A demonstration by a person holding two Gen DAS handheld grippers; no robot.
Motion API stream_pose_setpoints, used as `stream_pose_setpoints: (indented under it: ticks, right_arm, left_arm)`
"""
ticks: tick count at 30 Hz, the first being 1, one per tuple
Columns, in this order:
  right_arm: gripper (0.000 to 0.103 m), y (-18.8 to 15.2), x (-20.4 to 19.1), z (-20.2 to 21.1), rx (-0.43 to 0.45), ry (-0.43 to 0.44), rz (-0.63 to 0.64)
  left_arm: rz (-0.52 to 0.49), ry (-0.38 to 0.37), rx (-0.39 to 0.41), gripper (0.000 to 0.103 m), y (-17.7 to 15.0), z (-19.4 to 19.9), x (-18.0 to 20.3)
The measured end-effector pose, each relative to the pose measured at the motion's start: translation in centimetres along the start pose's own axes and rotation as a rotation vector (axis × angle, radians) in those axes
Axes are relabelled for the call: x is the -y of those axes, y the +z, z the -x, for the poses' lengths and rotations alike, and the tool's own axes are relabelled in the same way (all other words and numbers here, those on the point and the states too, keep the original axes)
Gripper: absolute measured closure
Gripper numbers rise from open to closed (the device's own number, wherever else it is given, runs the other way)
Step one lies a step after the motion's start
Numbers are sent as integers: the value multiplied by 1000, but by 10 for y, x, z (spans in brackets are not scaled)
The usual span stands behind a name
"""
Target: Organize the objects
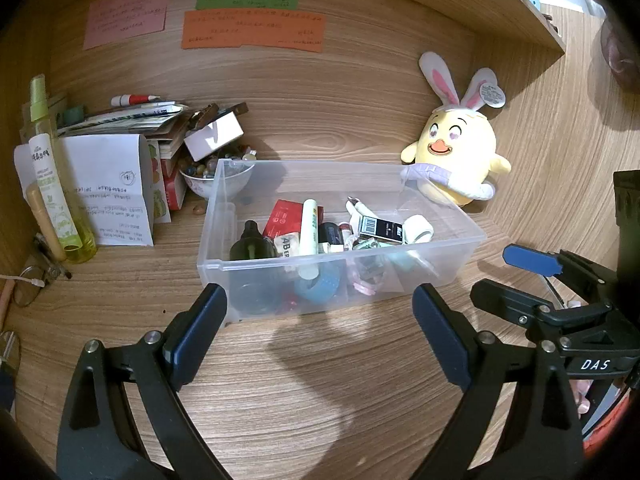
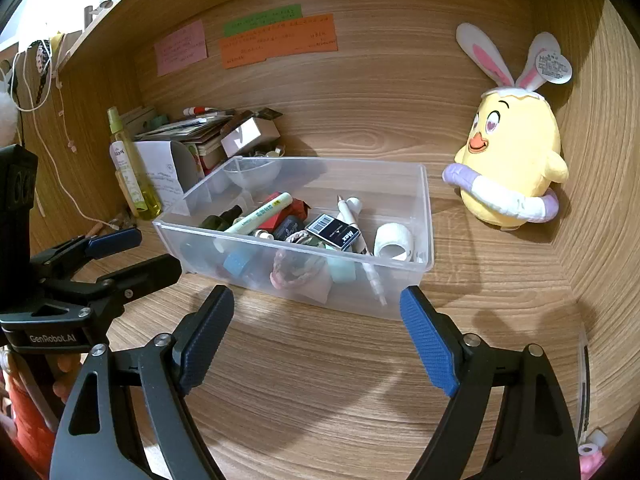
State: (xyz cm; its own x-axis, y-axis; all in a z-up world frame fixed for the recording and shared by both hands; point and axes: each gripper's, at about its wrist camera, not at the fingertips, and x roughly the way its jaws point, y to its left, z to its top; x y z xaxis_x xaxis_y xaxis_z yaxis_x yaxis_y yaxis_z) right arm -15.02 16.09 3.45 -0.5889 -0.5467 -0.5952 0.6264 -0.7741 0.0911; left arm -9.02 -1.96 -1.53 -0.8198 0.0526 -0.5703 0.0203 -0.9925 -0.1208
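Clear plastic bin (image 1: pixel 224 216) at twelve o'clock, both tools parked short of it.
I've got the left tool (image 1: pixel 320 332) and right tool (image 2: pixel 316 332) gaping wide, holding nothing, above bare bench (image 2: pixel 320 380). The bin's crammed: white tube (image 2: pixel 260 216), black box (image 2: pixel 334 232). My worry: a reach at that light, slick wall could shove it toward the plush chick (image 2: pixel 516 148) at two o'clock.

Wooden desk (image 2: pixel 320 380) bears clear bin (image 2: pixel 424 216), plush chick (image 2: pixel 516 160).

We see warm, fairly dim indoor light from above and behind; soft claw shadows fall on the wooden desk (image 1: pixel 320 380) just ahead. Fisheye bending and dark vignetting mark the edges; centre stays sharp.
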Motion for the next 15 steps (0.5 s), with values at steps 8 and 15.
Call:
stream_pose_setpoints:
  ticks: [8,15]
  right_arm:
    - [20,0,0,0,0,1,-1]
    - [20,0,1,0,1,1,0]
  left_arm:
    - [2,3,2,8,-1,1,2]
    - [4,0,3,7,0,1,2]
